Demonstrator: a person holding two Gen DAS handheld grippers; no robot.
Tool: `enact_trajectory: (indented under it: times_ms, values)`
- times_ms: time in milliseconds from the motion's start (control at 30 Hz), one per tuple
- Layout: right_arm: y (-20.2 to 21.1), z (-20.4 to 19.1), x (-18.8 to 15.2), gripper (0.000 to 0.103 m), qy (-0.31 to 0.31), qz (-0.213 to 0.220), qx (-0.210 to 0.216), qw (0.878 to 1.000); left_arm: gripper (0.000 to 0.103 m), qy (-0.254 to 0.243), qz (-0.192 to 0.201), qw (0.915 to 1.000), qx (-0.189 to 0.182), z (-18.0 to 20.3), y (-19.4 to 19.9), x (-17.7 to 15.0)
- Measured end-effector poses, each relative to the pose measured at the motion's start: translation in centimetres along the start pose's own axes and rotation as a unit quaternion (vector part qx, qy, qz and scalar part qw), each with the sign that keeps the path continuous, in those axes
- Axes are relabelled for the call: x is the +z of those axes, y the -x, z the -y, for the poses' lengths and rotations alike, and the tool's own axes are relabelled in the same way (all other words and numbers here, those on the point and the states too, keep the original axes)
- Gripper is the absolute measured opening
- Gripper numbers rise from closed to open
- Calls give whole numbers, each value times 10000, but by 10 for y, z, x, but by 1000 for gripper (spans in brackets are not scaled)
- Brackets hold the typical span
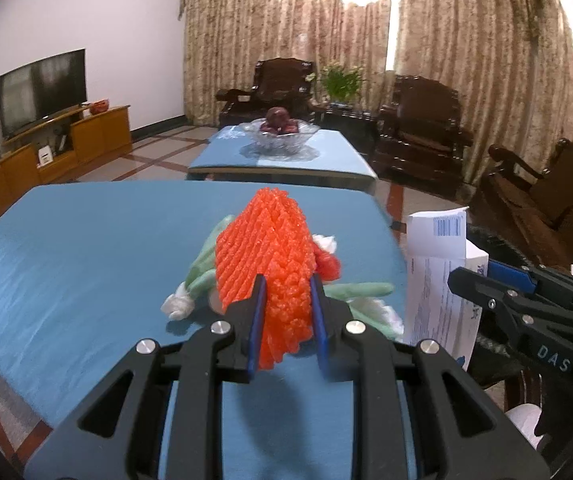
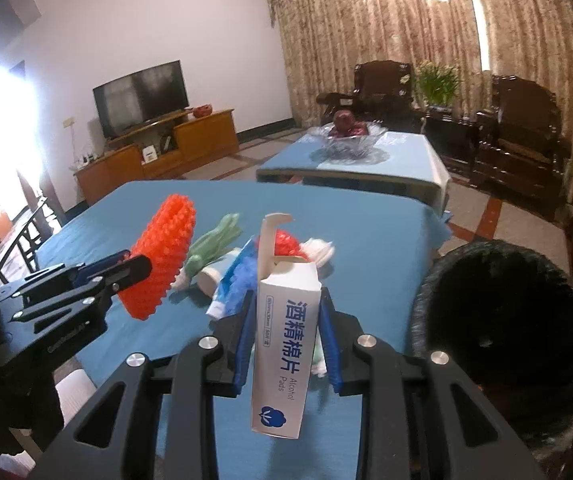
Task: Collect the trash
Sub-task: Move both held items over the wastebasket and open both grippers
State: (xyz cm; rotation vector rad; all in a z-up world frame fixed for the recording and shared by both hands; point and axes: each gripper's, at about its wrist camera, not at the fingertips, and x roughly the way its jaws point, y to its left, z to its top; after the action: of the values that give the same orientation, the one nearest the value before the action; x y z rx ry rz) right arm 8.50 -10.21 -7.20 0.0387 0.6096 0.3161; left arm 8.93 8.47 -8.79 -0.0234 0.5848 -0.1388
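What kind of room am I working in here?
Most likely a home living room: a flat-screen television on a low wooden cabinet, dark carved wooden armchairs, and heavy patterned curtains across the far windows.

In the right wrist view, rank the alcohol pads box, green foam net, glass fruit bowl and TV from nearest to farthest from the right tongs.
1. Alcohol pads box: held in the right tongs.
2. Green foam net: left, on the near table.
3. Glass fruit bowl: on the far table.
4. TV: by the back wall.
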Motion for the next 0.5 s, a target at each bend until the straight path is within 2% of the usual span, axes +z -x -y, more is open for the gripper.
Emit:
enact_trajectory:
  times_ms: [267, 500]
  values:
    - [29, 44, 15, 30, -127, 290, -556, 9980, 20, -144, 109, 9990, -400, 39, -8, 17]
    - [52, 96, 24, 30, -316, 480, -1091, 9924, 20, -317, 186, 9949, -938, 93, -29, 33]
